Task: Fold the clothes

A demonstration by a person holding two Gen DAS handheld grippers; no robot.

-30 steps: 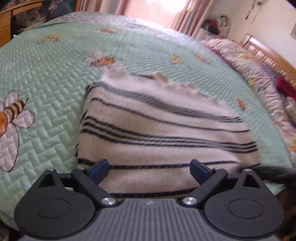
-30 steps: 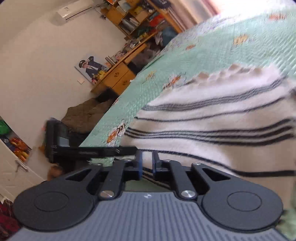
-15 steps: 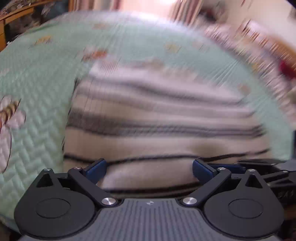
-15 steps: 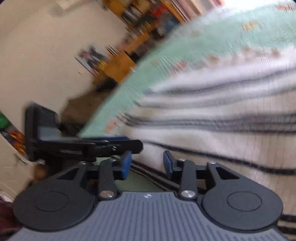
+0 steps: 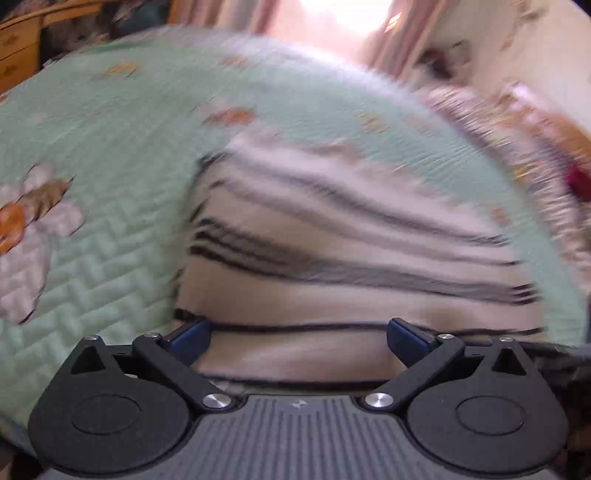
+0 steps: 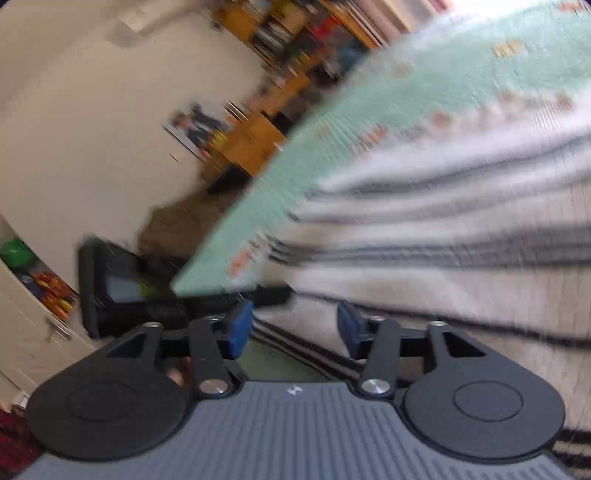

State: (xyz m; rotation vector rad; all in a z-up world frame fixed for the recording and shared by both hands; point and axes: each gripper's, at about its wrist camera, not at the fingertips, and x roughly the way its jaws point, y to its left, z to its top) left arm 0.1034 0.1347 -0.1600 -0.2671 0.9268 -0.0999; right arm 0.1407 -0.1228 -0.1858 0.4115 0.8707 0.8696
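A cream knit garment with dark stripes [image 5: 351, 258] lies folded on the mint-green quilted bedspread [image 5: 110, 129]. My left gripper [image 5: 298, 336] is wide open just over the garment's near edge, nothing between its blue pads. In the right wrist view the same striped garment [image 6: 461, 240] fills the right side. My right gripper [image 6: 294, 328] hovers at its near left corner with its jaws opening; the cloth lies below the blue pads [image 6: 239, 326] and is not pinched. The left gripper's black body [image 6: 122, 291] shows to the left of it.
The bed's edge drops off at the left in the right wrist view, with a wooden desk and shelves [image 6: 258, 136] by the wall beyond. A floral duvet [image 5: 517, 147] and wooden headboard [image 5: 565, 136] lie at the far right of the bed. Curtains [image 5: 399, 33] hang behind.
My right gripper's jaws were shut together a second ago and now stand apart. Both grippers have sunk nearer to the garment's near edge; the left jaws stayed wide.
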